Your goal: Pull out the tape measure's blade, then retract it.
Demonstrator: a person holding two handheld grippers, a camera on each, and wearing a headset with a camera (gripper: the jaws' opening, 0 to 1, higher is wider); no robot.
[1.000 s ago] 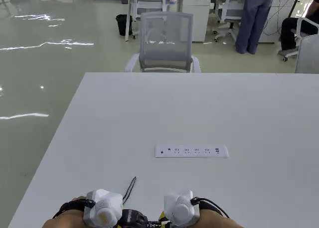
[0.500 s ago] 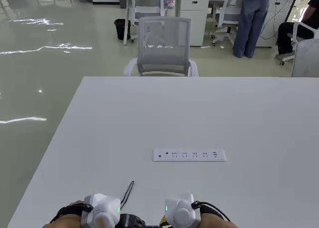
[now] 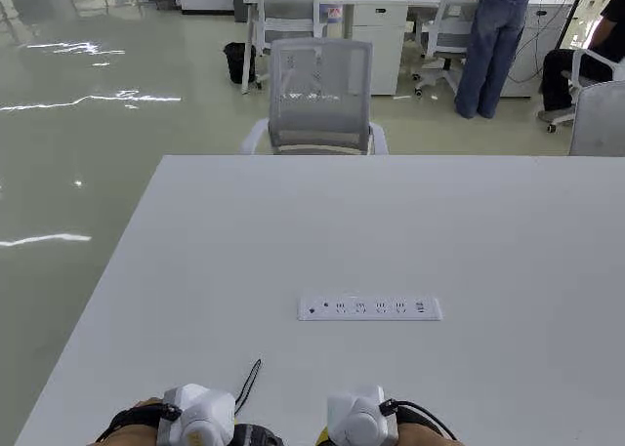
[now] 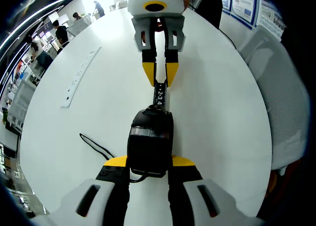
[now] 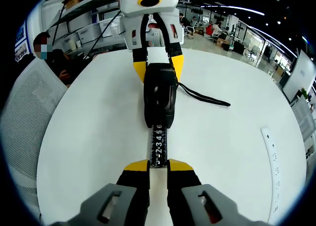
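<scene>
Holding the tape measure point(image 4: 150, 142) low in frame, at the bench point(image 3: 195, 270) edge.
Left claw point(image 4: 150, 162) is clamping its case, right claw point(image 5: 158, 166) is pinching the blade point(image 5: 158, 147); white bench is spreading above, power strip point(image 3: 369, 308) mid-frame.

An open-plan office: white desks point(image 3: 391, 231), a grey mesh chair point(image 3: 320, 85), a power strip point(image 3: 369, 308), glossy floor point(image 3: 98, 124), colleagues at workstations behind.

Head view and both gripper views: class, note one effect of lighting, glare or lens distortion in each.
Head view: white glare streaks on the glossy floor, table evenly lit. Left gripper view: fisheye bows the table's edge round; the tape measure is sharp. Right gripper view: blade numerals crisp, the power strip bent into a curve.
</scene>
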